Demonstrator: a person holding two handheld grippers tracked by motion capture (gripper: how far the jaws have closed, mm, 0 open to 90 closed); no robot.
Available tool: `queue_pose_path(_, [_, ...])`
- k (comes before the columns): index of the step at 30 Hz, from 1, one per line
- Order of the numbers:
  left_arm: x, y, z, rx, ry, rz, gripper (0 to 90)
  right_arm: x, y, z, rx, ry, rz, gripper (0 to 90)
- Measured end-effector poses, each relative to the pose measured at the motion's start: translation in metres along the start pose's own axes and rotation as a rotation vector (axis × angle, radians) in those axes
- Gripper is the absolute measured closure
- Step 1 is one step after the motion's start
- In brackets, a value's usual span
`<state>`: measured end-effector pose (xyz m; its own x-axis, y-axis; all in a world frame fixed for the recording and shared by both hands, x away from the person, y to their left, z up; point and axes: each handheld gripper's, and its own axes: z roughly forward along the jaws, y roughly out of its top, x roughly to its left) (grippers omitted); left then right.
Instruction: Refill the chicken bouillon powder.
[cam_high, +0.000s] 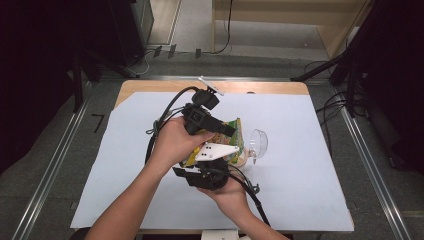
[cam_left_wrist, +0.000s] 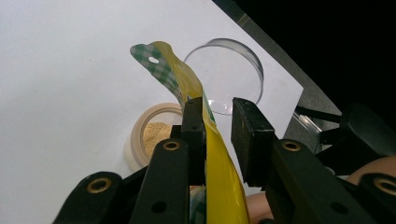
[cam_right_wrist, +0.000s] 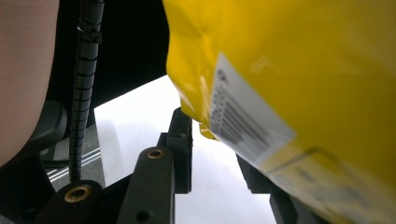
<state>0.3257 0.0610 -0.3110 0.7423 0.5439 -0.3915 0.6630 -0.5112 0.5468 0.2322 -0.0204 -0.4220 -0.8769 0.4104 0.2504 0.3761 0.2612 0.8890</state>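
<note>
Pouch (cam_left_wrist: 196, 88), yellow w/ green check top, is held tilted over the small tub (cam_left_wrist: 152, 135) of powder, clear lid (cam_left_wrist: 233, 74) just beside. Left gripper (cam_left_wrist: 219, 126) jaws apart, 1 pad touching pouch; right gripper (cam_right_wrist: 212, 154) jaws around pouch bottom, grip unclear. Step: pouring, prob. Next: tip further, spout kept over tub.

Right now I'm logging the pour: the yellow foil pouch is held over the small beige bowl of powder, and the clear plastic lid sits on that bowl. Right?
Not quite. The clear plastic lid lies on the white sheet beside the small beige bowl, which is uncovered, its powder showing in the left gripper view. The yellow foil pouch is over it.
</note>
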Motion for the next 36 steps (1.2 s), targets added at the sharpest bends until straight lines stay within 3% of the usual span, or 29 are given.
queue_pose_path(14, [-0.003,0.0,-0.001,-0.009,0.009,0.008,76.0,0.001,0.001,-0.001,-0.012,-0.001,0.001,69.8])
queue_pose_path(21, [-0.006,0.0,-0.007,-0.038,0.006,0.013,75.9,0.003,0.005,-0.003,-0.011,-0.011,-0.019,70.1])
queue_pose_path(27, [0.001,0.003,-0.004,-0.025,-0.004,-0.013,75.9,0.0,0.005,-0.002,0.001,0.007,-0.002,69.5])
queue_pose_path(31, [0.011,0.009,0.001,-0.008,-0.047,-0.051,75.9,-0.007,0.006,-0.001,0.016,0.004,0.011,69.1])
queue_pose_path(36, [0.019,0.012,0.006,0.026,-0.057,-0.068,76.0,-0.009,0.007,0.0,0.027,0.02,0.039,67.8])
